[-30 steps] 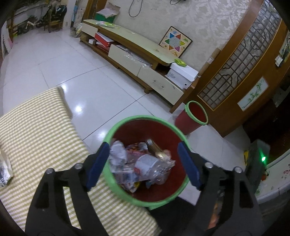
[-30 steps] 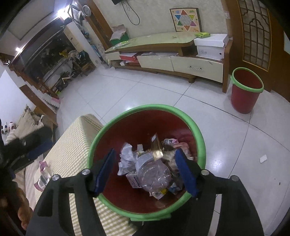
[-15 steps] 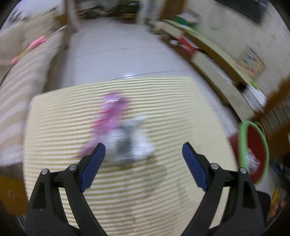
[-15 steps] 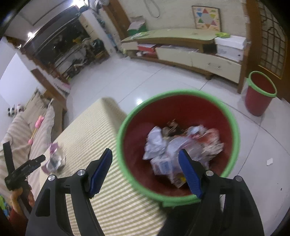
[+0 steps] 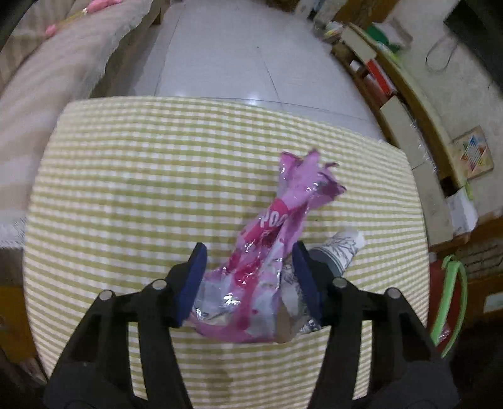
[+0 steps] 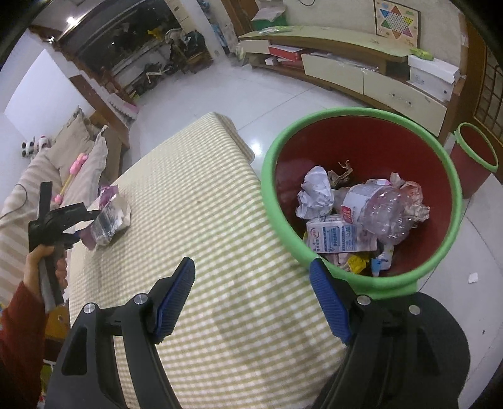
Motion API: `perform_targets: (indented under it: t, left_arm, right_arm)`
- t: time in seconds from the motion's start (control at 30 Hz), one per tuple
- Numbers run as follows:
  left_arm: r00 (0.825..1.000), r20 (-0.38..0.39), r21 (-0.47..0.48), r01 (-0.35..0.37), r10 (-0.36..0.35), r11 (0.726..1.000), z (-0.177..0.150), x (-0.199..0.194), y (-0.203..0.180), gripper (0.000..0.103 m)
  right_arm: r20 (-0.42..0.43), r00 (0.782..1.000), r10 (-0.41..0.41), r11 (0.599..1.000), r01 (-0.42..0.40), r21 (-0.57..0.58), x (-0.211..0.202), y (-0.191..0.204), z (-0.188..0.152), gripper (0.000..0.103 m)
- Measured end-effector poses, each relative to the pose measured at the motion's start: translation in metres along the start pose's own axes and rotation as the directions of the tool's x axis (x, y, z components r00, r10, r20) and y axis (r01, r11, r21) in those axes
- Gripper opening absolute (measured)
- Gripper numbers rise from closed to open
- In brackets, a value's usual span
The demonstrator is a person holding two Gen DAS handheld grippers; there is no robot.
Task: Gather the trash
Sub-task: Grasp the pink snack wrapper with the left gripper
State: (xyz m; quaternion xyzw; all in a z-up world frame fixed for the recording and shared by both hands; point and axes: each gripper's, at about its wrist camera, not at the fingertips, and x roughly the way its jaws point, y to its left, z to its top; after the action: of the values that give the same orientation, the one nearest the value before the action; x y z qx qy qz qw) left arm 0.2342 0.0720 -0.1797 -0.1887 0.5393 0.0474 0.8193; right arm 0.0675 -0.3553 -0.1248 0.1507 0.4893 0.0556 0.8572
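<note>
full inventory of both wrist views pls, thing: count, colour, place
snack wrapper: 1, pink and silver, on cloth between left jaws
paper cup: 1, white printed, lying beside wrapper
checked cloth: 1, yellow-white, covers table
trash bin: 1, red with green rim, at table edge, holds bottle, carton, crumpled paper
second bin: 1, same colours, by cabinet
checkers board: 1, against wall
left gripper: black, blue pads, jaws closing around wrapper
right gripper: jaws open, empty
</note>
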Motion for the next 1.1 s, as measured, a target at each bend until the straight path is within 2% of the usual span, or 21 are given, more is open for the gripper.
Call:
perform_targets:
  t: [0.03, 0.07, 0.1, 0.17, 0.4, 0.57, 0.63, 0.77, 0.83, 0.9, 1.0, 1.1]
  left_arm:
    - [1.000, 0.000, 0.006, 0.007, -0.007, 1.000, -0.002, -0.002, 0.000, 0.050]
    - [1.000, 0.000, 0.027, 0.023, -0.023, 0.999, -0.005, -0.005, -0.002, 0.039]
    - [1.000, -0.003, 0.047, 0.025, -0.025, 0.999, -0.009, -0.008, -0.004, 0.019]
    - [0.999, -0.018, 0.091, 0.033, -0.031, 0.995, -0.020, -0.015, -0.005, 0.007]
    - [0.996, 0.010, 0.034, 0.088, -0.089, 0.996, -0.069, -0.055, 0.036, 0.005]
    - [0.996, 0.052, -0.014, 0.069, -0.068, 0.998, -0.127, -0.094, 0.068, 0.005]
    - [0.997, 0.055, -0.042, 0.057, -0.054, 0.998, -0.139, -0.096, 0.071, 0.005]
    - [0.998, 0.035, -0.106, 0.051, -0.047, 0.993, -0.167, -0.097, 0.085, 0.007]
    - [0.998, 0.030, -0.106, 0.056, -0.053, 0.993, -0.167, -0.095, 0.082, 0.016]
    - [0.998, 0.035, -0.087, 0.064, -0.061, 0.994, -0.169, -0.096, 0.080, 0.038]
    - [0.994, 0.065, -0.068, 0.092, -0.088, 0.993, -0.170, -0.101, 0.078, 0.052]
    - [0.992, 0.087, -0.072, 0.101, -0.095, 0.992, -0.171, -0.105, 0.081, 0.059]
  right_arm:
    - [-0.006, 1.000, -0.004, 1.000, 0.004, -0.004, 0.000, 0.000, -0.001, 0.073]
    - [-0.012, 1.000, -0.008, 1.000, 0.008, -0.010, 0.001, 0.001, -0.001, 0.073]
    - [-0.016, 1.000, -0.010, 1.000, 0.009, -0.014, 0.001, 0.001, -0.001, 0.073]
    - [-0.019, 1.000, -0.006, 1.000, 0.006, -0.023, 0.002, 0.006, 0.000, 0.073]
    - [-0.024, 0.998, 0.061, 0.992, -0.063, -0.108, 0.008, 0.057, 0.006, 0.073]
    - [-0.075, 0.988, 0.137, 0.973, -0.149, -0.178, 0.033, 0.114, 0.015, 0.073]
    - [-0.106, 0.979, 0.174, 0.964, -0.191, -0.185, 0.049, 0.140, 0.023, 0.073]
    - [-0.181, 0.958, 0.222, 0.957, -0.249, -0.147, 0.090, 0.187, 0.040, 0.073]
    - [-0.206, 0.953, 0.222, 0.961, -0.250, -0.119, 0.107, 0.204, 0.048, 0.074]
    - [-0.230, 0.952, 0.202, 0.971, -0.225, -0.081, 0.128, 0.219, 0.058, 0.080]
    - [-0.266, 0.950, 0.163, 0.983, -0.180, -0.040, 0.152, 0.230, 0.064, 0.080]
    - [-0.300, 0.945, 0.133, 0.989, -0.146, -0.023, 0.170, 0.242, 0.068, 0.080]
